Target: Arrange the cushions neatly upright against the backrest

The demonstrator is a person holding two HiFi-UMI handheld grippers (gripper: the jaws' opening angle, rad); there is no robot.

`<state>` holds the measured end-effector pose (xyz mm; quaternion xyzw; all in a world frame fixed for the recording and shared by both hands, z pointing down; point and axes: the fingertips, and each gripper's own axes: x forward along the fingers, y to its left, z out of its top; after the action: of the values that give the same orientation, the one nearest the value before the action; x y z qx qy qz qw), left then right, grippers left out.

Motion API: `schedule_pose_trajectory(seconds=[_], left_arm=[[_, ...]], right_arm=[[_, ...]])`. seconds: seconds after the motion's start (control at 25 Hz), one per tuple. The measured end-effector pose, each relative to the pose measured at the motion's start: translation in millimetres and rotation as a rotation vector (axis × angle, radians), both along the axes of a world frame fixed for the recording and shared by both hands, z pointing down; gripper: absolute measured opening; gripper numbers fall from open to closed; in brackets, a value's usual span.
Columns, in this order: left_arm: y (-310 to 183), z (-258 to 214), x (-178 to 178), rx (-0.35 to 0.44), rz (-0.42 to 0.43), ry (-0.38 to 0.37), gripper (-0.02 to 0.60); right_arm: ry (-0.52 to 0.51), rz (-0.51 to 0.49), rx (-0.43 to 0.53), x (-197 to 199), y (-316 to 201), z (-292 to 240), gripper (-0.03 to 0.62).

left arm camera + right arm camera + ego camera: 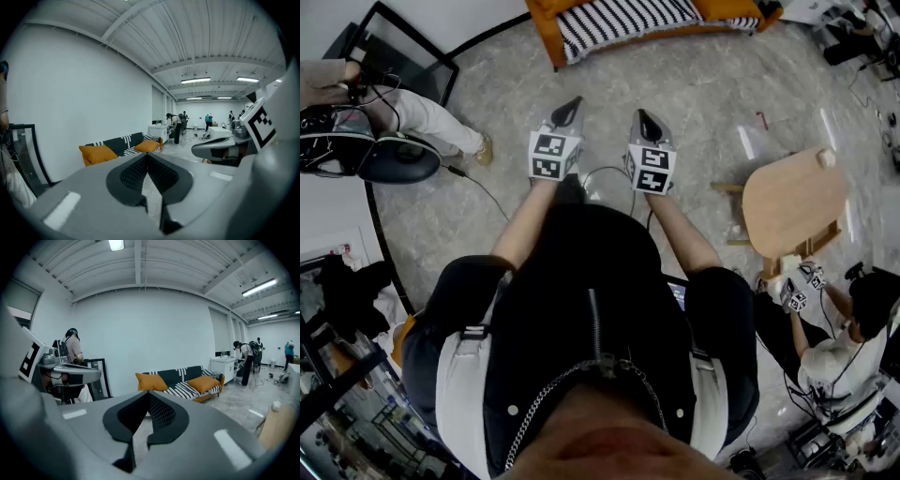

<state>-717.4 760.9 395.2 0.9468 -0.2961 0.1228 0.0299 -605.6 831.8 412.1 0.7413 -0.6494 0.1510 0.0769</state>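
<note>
Sofa (623,21) (187,380): orange frame, striped seat, dark backrest set against the white wall. It is well ahead of both my claws.
Left cushion (151,381) (98,153): orange, at the sofa's left end, leaning on the backrest at a tilt.
Right cushion (204,383) (147,146): orange, at the sofa's right end by the armrest, lying lower on the seat and slanted.
Left claw (574,103) (147,155): jaws pressed together with nothing between them. I hold it out before my chest, over bare floor.
Right claw (641,115) (149,394): jaws pressed together, empty. It is just beside my left claw and apart from it.
Floor (694,94): grey and marbled, open from my claws to the sofa's front edge.
Table (794,202): round, wooden, near on my right. Its rim bounds that side of the open floor.
Glass panel (408,47): black-framed, standing by the wall beyond the sofa's left end.
Seated person (422,117): on my left, one foot reaching toward the open floor.
Cable (478,187): thin, trailing over the floor on my left.
Cabinet (225,366): white, past the sofa's right end.
</note>
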Motion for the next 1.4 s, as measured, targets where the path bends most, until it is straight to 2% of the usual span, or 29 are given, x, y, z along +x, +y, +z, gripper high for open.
schedule_pose_trajectory(seconds=[0.16,0.48,0.8,1.12,1.4], left_arm=[[-2.4,0.8,-1.6,-0.006,0.0,-0.013,0.009],[-3.6,5.9,2.1,-0.021,0.023,-0.035,0.009],[-35.7,16.7,14.7,-0.053,0.042,-0.037,0.009],[-112.4,12.7,54.0,-0.073,0.061,0.007,0.009],[-190.2,11.0,79.5,-0.079,0.102,0.002,0.009]], right_arm=[[-0.043,0.035,0.005,4.8,-1.2,1.2,0.003],[-0.067,0.014,-0.01,-1.1,-4.4,9.7,0.003],[-0.064,-0.001,-0.039,-0.4,-34.9,18.3,0.003],[-0.024,-0.014,-0.054,27.7,-114.6,10.0,0.003],[0.01,-0.001,-0.075,51.8,-200.7,6.3,0.003]])
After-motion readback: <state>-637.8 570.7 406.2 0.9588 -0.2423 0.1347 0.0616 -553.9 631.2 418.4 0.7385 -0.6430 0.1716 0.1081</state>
